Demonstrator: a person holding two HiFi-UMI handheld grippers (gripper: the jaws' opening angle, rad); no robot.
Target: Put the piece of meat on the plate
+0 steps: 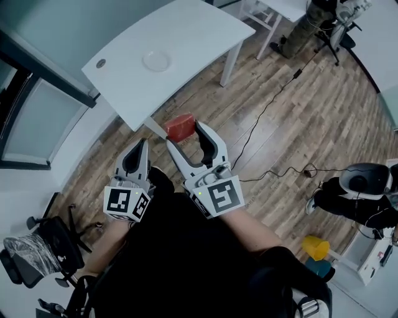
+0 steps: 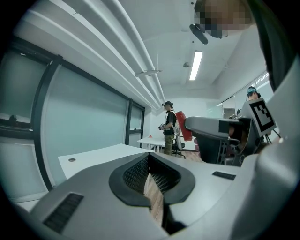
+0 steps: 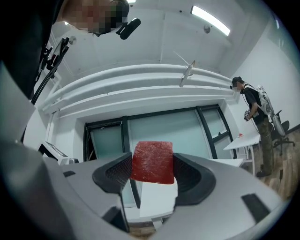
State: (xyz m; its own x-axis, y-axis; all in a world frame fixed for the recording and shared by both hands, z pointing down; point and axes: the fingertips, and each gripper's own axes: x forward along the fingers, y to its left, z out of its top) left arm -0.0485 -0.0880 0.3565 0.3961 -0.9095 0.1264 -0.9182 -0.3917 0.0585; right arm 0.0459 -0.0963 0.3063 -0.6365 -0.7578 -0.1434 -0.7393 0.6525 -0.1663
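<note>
In the head view my right gripper (image 1: 185,134) is shut on a red piece of meat (image 1: 181,126), held in the air over the wooden floor just short of the white table (image 1: 186,31). A small clear plate (image 1: 155,60) lies on that table beyond the meat. The right gripper view shows the meat (image 3: 152,161) clamped between both pads of the right gripper (image 3: 152,172). My left gripper (image 1: 140,149) hangs beside it on the left, shut and holding nothing. Its jaws (image 2: 151,177) are closed together, with the meat (image 2: 186,125) seen off to the right.
An office chair (image 1: 37,248) stands at bottom left. A black cable (image 1: 273,99) runs across the floor to the right. A person (image 1: 308,25) stands by a second white table (image 1: 277,9) at the top; another (image 1: 354,192) crouches at the right, near a yellow object (image 1: 316,246).
</note>
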